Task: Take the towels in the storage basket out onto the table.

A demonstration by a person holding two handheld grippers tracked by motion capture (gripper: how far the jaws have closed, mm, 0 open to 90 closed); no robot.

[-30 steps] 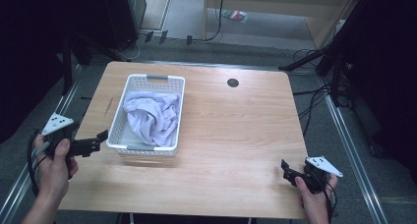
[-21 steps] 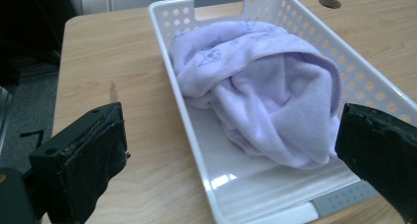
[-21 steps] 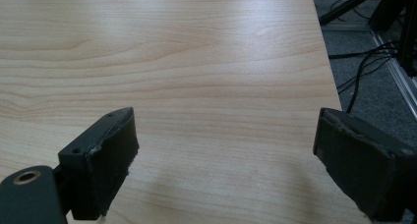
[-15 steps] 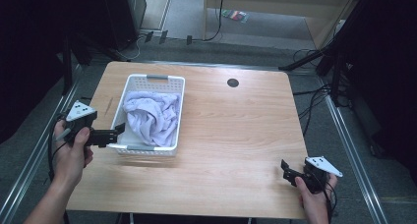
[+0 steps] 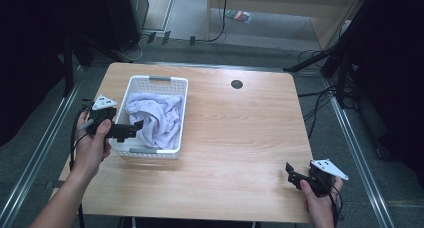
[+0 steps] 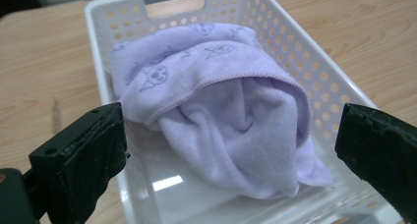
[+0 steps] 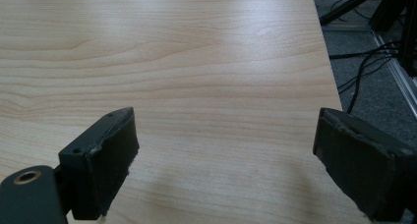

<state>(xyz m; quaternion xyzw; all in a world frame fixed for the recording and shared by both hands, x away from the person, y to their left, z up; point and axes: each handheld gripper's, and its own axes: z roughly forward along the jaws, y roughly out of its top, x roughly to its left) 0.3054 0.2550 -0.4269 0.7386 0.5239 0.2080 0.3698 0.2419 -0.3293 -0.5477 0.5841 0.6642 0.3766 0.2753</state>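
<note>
A white perforated basket stands on the left half of the wooden table and holds a crumpled lavender towel. In the left gripper view the towel shows small printed faces and lies bunched inside the basket. My left gripper is open, its jaws over the basket's near left corner, just short of the towel. My right gripper is open and low over bare wood near the table's front right corner.
A round cable hole sits near the table's far edge. Metal rails run along both sides of the table, with cables on the floor to the right. The table's right edge is close to my right gripper.
My left gripper has moved from outside the basket's left side up and over its near left corner, toward the towel. The right gripper has stayed put.
</note>
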